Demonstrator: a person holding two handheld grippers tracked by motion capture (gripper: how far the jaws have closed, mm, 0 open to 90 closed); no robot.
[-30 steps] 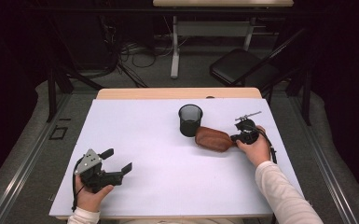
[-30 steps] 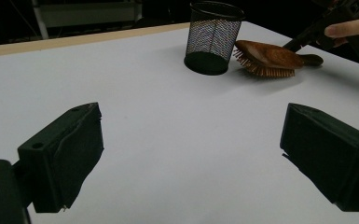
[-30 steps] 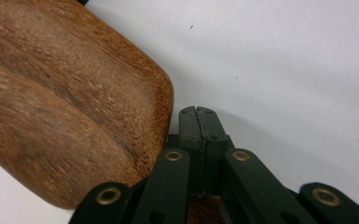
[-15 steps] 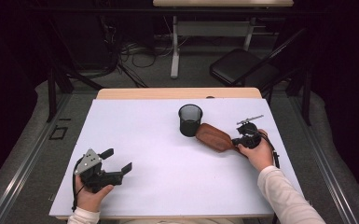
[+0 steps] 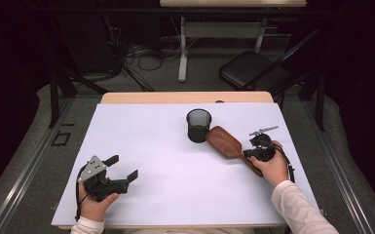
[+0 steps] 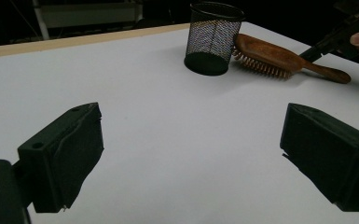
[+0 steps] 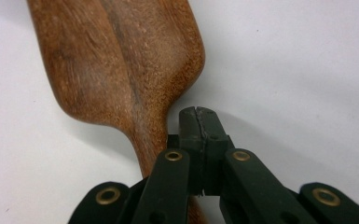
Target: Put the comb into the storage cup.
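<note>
A wooden hairbrush (image 5: pixel 223 141) lies bristles down on the white table cover (image 5: pixel 151 146), its head against a black mesh cup (image 5: pixel 198 125). My right gripper (image 5: pixel 247 154) is shut, and its closed tips rest beside the brush handle with nothing between them. In the right gripper view the shut jaws of that gripper (image 7: pixel 199 116) touch the right side of the neck of the hairbrush (image 7: pixel 116 60). My left gripper (image 5: pixel 122 167) rests open at the front left, far from the brush. The left gripper view looks past that gripper (image 6: pixel 191 154) to the cup (image 6: pixel 212 37) and the hairbrush (image 6: pixel 270 53).
A wooden strip (image 5: pixel 185 97) borders the table's far edge. Beyond it stand a black chair (image 5: pixel 253 68) and a desk leg (image 5: pixel 182 53) with cables on the floor. White cover stretches between the two hands.
My right hand has drawn a little toward the near edge. The brush handle has swung with it, so the brush now lies more diagonally. The left hand has stayed put.
</note>
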